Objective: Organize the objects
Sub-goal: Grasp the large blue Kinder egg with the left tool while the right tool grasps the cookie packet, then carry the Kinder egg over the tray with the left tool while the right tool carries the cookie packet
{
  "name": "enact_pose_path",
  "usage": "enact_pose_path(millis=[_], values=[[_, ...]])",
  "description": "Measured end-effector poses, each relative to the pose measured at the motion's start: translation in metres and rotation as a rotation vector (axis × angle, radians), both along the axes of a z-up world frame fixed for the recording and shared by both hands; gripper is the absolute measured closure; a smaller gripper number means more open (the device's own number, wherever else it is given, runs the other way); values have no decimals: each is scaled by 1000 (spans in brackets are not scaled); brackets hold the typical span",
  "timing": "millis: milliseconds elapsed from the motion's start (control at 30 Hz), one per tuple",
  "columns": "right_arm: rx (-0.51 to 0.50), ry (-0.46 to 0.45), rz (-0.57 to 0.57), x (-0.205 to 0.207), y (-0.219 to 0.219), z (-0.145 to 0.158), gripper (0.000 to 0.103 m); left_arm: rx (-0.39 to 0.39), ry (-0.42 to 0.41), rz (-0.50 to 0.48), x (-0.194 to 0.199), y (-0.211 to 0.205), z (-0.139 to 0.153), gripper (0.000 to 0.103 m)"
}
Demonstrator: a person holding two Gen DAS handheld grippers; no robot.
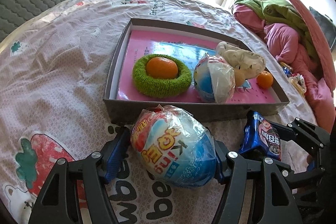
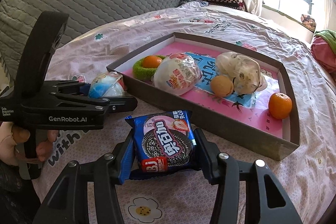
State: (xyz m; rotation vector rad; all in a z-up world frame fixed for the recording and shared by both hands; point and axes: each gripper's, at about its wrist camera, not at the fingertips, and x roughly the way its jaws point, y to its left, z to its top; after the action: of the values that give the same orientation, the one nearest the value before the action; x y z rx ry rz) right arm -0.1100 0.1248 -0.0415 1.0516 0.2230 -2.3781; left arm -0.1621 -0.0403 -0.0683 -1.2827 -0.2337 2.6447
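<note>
Blue-and-white toy egg [image 1: 172, 146] sits clamped in the left tongs [image 1: 171, 152]; right tongs [image 2: 163, 150] grip the cookie pack [image 2: 163, 140]. Tray [image 2: 220, 127] is just ahead of both. That crinkly wrap looks slippery, so the egg could pop out on the lift.

The bedsheet [image 1: 69, 51] is pale pink with a fine white lattice, printed with red strawberries, green leaves, white flowers and black lettering. The shallow box [image 1: 117, 51] is grey-brown outside, white inside, lined with a pink and light-blue sheet [image 1: 138, 43]. In it, at 9 o'clock, a fuzzy lime-green ring [image 1: 161, 82] circles an orange fruit [image 1: 161, 67]; another orange fruit [image 2: 280, 105] sits at 4 o'clock. The wrapped egg [image 1: 174, 146] is blue and white with red and yellow print. The biscuit packet [image 2: 166, 144] is dark blue with pink, a black-and-white cookie and a red strawberry. Each black claw has blue pads [image 2: 127, 157].
</note>
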Motion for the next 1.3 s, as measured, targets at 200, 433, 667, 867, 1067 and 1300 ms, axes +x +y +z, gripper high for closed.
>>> enact_pose_path(millis=[200,433,667,867,1067,1300], values=[[-36,26,-6,2,5,8,50,-22,34,-6,6,5,11,33],[-71,85,-19,5,9,21,50,-53,92,-17,15,10,27,33],[-99,117,-41,4,16,30,50,-54,103,-15,17,11,29,33],[-125,154,-63,4,23,39,50,-66,116,-11,19,12,32,33],[-142,180,-90,2,29,46,50,-75,138,-4,19,10,39,33],[-174,221,-165,-6,50,59,50,-91,160,-8,12,13,49,33]])
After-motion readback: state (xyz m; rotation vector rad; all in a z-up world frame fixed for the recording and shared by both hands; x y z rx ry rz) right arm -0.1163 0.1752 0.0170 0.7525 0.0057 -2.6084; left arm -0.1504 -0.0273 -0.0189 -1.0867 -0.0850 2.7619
